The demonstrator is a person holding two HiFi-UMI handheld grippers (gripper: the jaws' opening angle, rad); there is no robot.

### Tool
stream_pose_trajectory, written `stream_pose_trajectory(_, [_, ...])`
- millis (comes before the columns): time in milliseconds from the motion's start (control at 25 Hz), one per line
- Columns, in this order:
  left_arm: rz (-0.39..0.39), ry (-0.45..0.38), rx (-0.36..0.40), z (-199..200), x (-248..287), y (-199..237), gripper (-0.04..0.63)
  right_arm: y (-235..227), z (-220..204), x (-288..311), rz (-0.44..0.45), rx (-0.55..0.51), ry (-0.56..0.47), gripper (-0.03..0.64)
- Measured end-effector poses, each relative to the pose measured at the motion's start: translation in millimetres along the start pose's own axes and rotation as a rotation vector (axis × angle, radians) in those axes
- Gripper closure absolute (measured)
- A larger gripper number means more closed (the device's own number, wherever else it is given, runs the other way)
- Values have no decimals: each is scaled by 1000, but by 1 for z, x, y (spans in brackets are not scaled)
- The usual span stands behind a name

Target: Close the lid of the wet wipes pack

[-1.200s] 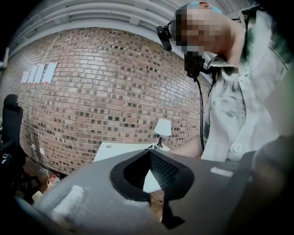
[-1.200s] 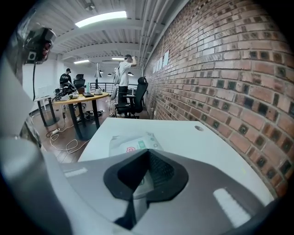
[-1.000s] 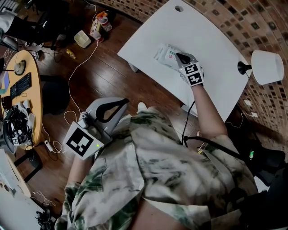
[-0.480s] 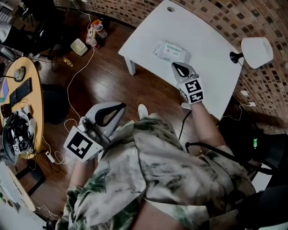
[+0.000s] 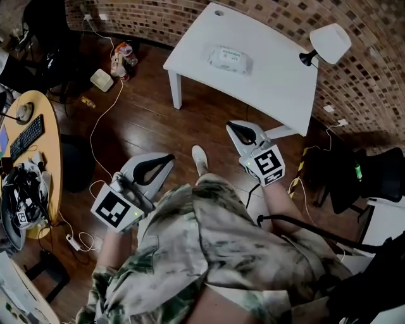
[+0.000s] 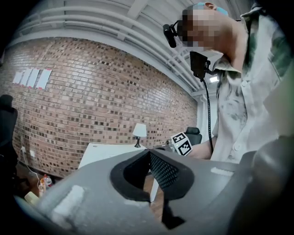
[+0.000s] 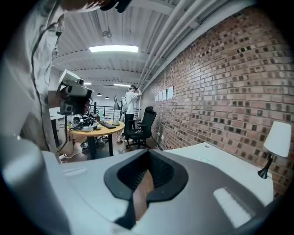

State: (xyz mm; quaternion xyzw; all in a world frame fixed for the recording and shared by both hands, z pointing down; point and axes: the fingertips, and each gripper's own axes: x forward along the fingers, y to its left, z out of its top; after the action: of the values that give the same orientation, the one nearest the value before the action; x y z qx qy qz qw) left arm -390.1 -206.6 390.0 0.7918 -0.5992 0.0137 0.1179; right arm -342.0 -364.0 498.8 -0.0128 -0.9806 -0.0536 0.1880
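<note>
The wipes pack (image 5: 230,59) lies flat on the white counter (image 5: 278,82), towards its far edge, with nothing touching it. Its lid is too small in the head view to judge. A white lamp (image 5: 329,43) stands at the counter's right corner, by the brick wall (image 5: 145,19).

The person stands well back from the counter, over the wood floor (image 5: 145,126). Both tongs are held low, near the person's body and well apart from the pack. The left tongs (image 5: 169,158) are closed tip to tip, with nothing between them. The right tongs (image 5: 230,125) are also closed and empty, and point towards the counter's near edge. A round desk (image 5: 47,120) with a keyboard stands at the far left.
</note>
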Motion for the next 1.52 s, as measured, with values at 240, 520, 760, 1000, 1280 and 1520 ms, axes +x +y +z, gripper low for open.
stream_pose_trajectory(240, [-75, -10, -14, -16, -38, -51, 595, 82, 26, -69, -36, 20, -45, 617])
stream_pose_trajectory(520, [-116, -32, -6, -19, -53, -100, 595, 135, 50, -124, -20, 10, -48, 617])
stream_pose_trajectory(760, [-150, -28, 10, -21, -48, -150, 595, 161, 49, -176, -14, 3, -70, 617])
stream_pose_trajectory(1000, [-165, -44, 48, -12, -28, -227, 595, 175, 27, -253, -17, 4, -92, 616])
stream_pose_trajectory(1280, [-113, -32, 57, -21, -7, -337, 595, 195, -7, -354, 48, -2, -137, 615])
stream_pose_trajectory(1520, [-43, 24, 40, -40, -11, -414, 595, 221, -35, -416, 125, -18, -164, 615])
